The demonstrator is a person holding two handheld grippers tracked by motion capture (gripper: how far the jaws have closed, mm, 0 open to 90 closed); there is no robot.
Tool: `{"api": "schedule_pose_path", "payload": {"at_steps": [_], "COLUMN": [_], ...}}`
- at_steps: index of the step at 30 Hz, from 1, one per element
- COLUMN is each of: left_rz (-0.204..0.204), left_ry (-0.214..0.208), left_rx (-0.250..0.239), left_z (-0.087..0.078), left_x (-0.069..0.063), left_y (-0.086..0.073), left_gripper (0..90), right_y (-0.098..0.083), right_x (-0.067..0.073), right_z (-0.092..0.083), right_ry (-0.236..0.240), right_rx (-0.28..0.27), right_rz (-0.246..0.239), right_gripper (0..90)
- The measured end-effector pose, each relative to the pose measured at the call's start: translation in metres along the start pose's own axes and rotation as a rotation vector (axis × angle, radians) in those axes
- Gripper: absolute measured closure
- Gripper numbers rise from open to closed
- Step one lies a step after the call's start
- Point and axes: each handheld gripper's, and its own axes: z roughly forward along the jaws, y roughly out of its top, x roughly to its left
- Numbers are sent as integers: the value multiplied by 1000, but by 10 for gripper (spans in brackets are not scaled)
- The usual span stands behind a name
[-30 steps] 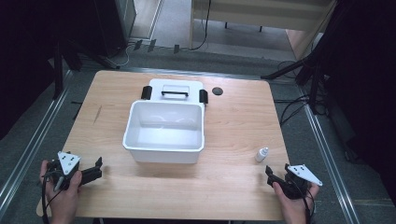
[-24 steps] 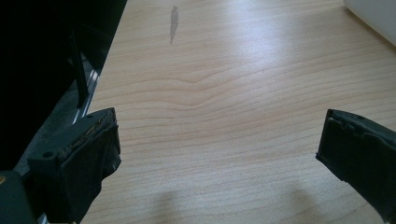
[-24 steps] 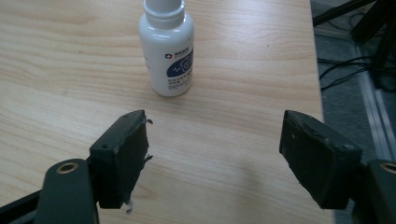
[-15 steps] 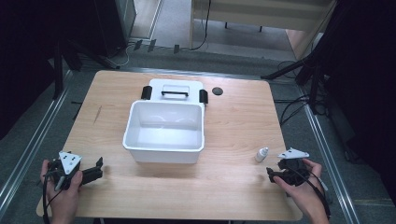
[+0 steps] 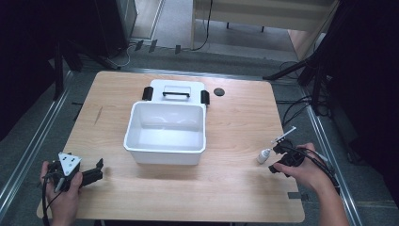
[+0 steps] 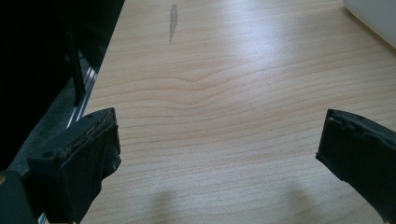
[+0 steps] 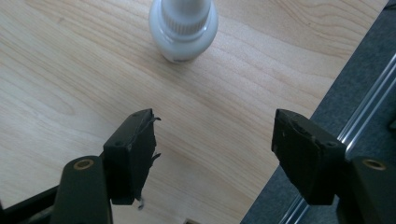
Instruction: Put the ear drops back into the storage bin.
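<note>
Near the right edge of the table (image 5: 235,188), we list a small white bottle (image 5: 264,155), standing upright on bare wood, well apart from the white tub (image 5: 165,136) at the centre; we judge it placed there for an easy pick. The right gripper (image 5: 276,161) sits just beside it, jaws parted and lately narrowing, nothing between them; in the right gripper view the bottle (image 7: 183,28) lies ahead of the tips, untouched. Behind the tub rests a lid (image 5: 176,89) with black latches, set off so the tub is open to receive. The left gripper (image 5: 98,170) idles at the near left corner, jaws wide and empty. The bottle's top is cut off in the right gripper view; its label we cannot make out.
</note>
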Motion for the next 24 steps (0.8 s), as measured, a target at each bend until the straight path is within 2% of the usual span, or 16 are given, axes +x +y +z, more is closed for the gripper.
{"api": "schedule_pose_path", "payload": {"at_steps": [2,5,12,15,24], "left_rz": [-4,-6,-5,-3,-1], "left_ry": [-1,-2,-1,-1,2], "left_rx": [-3,-8,-5,-4,-5], "left_z": [0,-1,0,0,0], "left_x": [0,1,1,1,0], "left_y": [0,0,0,0,0], "left_gripper": [0,0,0,0,0], "right_y": [6,15,31,36,57], "right_x": [-3,-7,-5,-4,-2], "right_z": [-4,-11,-23,-25,-26], "right_ry": [22,42,42,58,70], "right_rx": [20,12,24,19,72], "right_rz": [17,55,45,46,69], "right_gripper": [319,332,333,336,438]}}
